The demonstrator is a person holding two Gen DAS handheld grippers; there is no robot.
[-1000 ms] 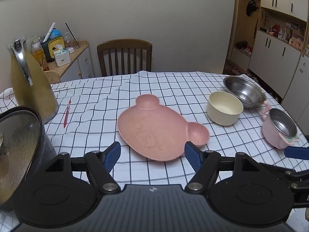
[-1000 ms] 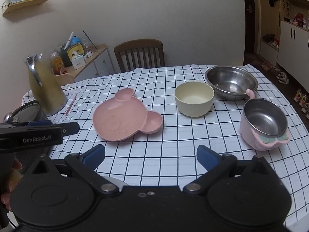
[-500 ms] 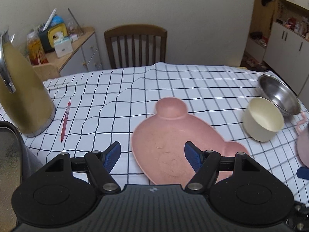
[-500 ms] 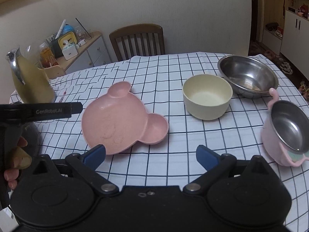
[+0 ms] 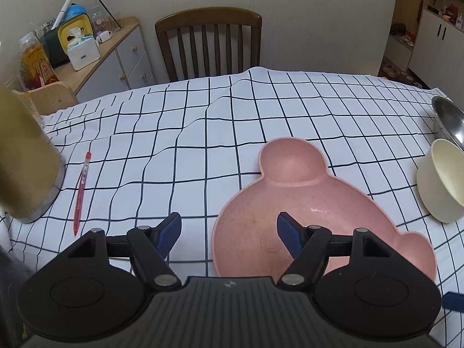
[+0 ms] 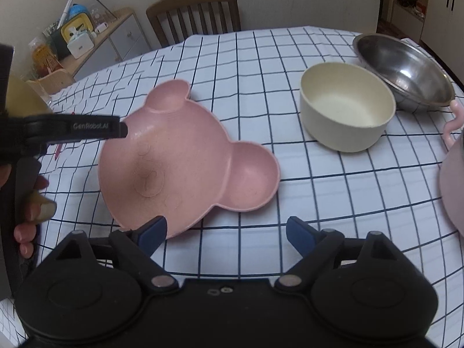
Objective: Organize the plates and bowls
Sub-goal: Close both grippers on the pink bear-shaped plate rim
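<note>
A pink bear-shaped plate (image 5: 313, 211) lies on the checked tablecloth (image 5: 203, 133); it also shows in the right wrist view (image 6: 179, 156). My left gripper (image 5: 229, 233) is open, its right finger over the plate's left part, its left finger off the rim. My right gripper (image 6: 224, 233) is open just in front of the plate's near edge. A cream bowl (image 6: 346, 107) stands right of the plate, a steel bowl (image 6: 406, 69) behind it, and a pink cup with a steel liner (image 6: 452, 179) at the right edge.
A gold kettle (image 5: 23, 159) and a red pen (image 5: 81, 188) sit at the table's left. A wooden chair (image 5: 208, 43) stands at the far edge. A sideboard with clutter (image 5: 87, 55) is at the back left.
Both grippers have moved forward and lower toward the pink plate. The left gripper now reaches over the plate's left edge. Both stay open.
</note>
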